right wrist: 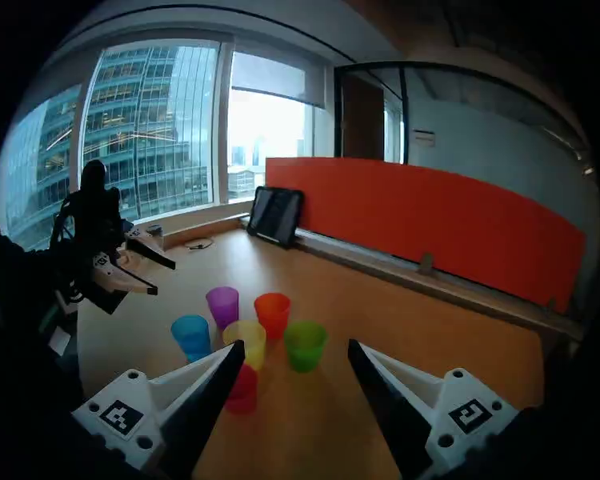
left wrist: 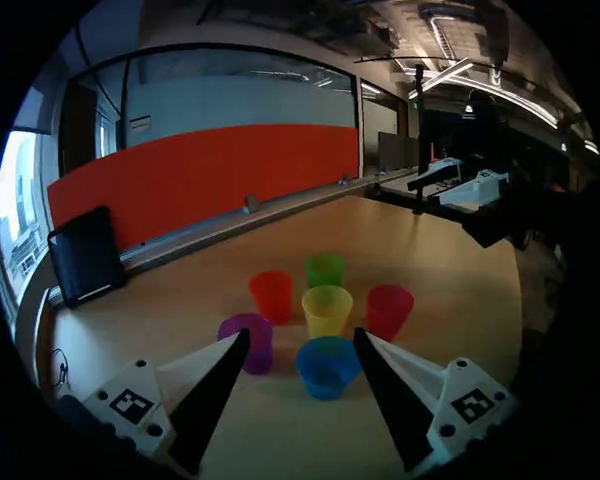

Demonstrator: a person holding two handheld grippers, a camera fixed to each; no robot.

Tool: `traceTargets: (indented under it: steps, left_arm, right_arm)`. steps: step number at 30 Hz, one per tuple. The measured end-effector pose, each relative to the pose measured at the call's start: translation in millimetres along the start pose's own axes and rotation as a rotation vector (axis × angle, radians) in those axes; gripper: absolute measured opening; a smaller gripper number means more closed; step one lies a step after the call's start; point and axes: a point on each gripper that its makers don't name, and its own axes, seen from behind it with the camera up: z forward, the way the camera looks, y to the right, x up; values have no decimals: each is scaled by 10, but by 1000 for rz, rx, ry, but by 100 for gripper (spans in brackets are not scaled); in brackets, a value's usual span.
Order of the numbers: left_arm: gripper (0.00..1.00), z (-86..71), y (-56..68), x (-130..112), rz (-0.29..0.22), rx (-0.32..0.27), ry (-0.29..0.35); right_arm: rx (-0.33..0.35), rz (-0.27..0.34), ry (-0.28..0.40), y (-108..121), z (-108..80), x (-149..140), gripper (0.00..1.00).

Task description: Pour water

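Observation:
Several coloured plastic cups stand clustered on the wooden table (left wrist: 428,248). In the left gripper view they are blue (left wrist: 327,368), purple (left wrist: 250,339), yellow (left wrist: 326,310), orange (left wrist: 271,294), green (left wrist: 325,270) and red (left wrist: 389,310). My left gripper (left wrist: 300,334) is open, with the blue cup just ahead between its fingers, untouched. My right gripper (right wrist: 294,346) is open too, with the green cup (right wrist: 305,345) ahead of its gap. The red cup (right wrist: 242,390) is half hidden behind its left finger. Each gripper also appears across the table from the other: the right gripper (left wrist: 458,182), the left gripper (right wrist: 132,264).
A black tablet (left wrist: 84,256) (right wrist: 274,214) leans against the orange partition (left wrist: 220,176) along the table's far side. A cable (right wrist: 196,242) lies near the windows. A person in dark clothes (right wrist: 92,216) holds the left gripper. Bare tabletop (right wrist: 428,336) stretches beyond the cups.

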Motion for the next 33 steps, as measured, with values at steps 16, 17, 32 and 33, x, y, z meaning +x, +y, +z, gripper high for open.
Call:
traceTargets:
  steps: [16, 17, 32, 33]
  left_arm:
    - [96, 210, 233, -429, 27, -68, -100]
    - [96, 226, 237, -456, 28, -70, -106]
    - [96, 413, 294, -774, 22, -111, -185]
    - [96, 427, 297, -792, 21, -112, -190]
  right_arm:
    - [11, -32, -64, 141, 232, -143, 100]
    - [13, -33, -67, 150, 253, -151, 100]
    - [25, -28, -107, 271, 506, -248, 100]
    - [26, -28, -110, 274, 519, -256, 100]
